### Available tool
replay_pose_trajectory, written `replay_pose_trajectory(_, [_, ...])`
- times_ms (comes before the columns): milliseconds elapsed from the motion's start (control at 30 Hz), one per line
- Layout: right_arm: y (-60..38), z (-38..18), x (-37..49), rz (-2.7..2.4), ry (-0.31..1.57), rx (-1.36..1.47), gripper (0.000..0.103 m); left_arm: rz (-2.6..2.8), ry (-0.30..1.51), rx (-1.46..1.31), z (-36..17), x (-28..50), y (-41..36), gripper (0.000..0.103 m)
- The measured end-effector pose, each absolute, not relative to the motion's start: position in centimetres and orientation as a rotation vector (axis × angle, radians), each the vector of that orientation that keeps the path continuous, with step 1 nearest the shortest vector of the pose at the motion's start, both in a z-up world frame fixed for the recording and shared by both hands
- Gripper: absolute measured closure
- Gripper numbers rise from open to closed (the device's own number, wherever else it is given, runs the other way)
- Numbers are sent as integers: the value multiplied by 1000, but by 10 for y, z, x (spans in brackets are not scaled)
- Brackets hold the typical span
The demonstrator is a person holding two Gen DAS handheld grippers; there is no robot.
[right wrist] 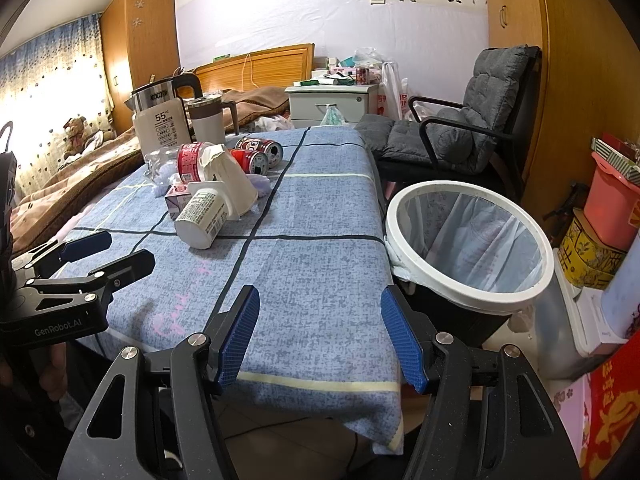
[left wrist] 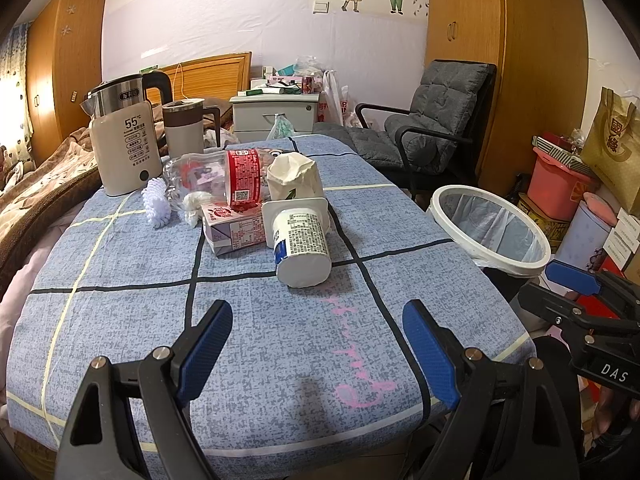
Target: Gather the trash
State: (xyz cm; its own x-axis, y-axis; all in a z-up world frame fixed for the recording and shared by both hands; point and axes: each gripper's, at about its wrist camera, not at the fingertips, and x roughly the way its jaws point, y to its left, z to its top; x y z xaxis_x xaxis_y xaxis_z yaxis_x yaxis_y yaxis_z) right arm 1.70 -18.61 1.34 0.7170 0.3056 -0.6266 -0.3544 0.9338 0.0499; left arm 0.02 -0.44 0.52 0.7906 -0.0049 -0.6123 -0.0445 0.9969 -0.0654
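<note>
A pile of trash lies mid-table: a white yogurt cup (left wrist: 301, 245) (right wrist: 202, 217) on its side, a crumpled paper cup (left wrist: 294, 176) (right wrist: 230, 184), a small carton (left wrist: 234, 230), a clear plastic bottle with a red label (left wrist: 216, 178) (right wrist: 180, 164), a tissue wad (left wrist: 196, 206) and two red cans (right wrist: 258, 154). A white-rimmed bin with a liner (left wrist: 490, 228) (right wrist: 470, 240) stands at the table's right side. My left gripper (left wrist: 318, 344) is open and empty over the near cloth. My right gripper (right wrist: 320, 332) is open and empty above the table's near right corner.
A white kettle (left wrist: 122, 144) and a grey mug (left wrist: 186, 128) stand at the far left of the blue checked tablecloth (left wrist: 260, 320). A grey armchair (left wrist: 432, 120) stands behind the bin. Boxes and a pink bucket (left wrist: 556, 188) crowd the right. A bed lies to the left.
</note>
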Motion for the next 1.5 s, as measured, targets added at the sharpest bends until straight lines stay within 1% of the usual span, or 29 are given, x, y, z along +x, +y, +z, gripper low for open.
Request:
replay_pose_trajectory(833, [-184, 9, 25, 378, 681, -82, 39, 29, 653, -48, 4, 13, -4, 15])
replay_pose_trajectory(1133, [-175, 11, 45, 403, 665, -94, 39, 9, 675, -111, -4, 49, 9, 15])
replay_pose_trajectory(1367, [-170, 9, 61, 412, 663, -96, 39, 48, 721, -135, -19, 81, 18, 15])
replay_pose_trajectory(1433, [-169, 8, 65, 414, 666, -95, 39, 45, 732, -154, -23, 88, 22, 18])
replay_pose_trajectory(1500, [-167, 7, 69, 415, 669, -97, 39, 37, 738, -172, -25, 91, 24, 30])
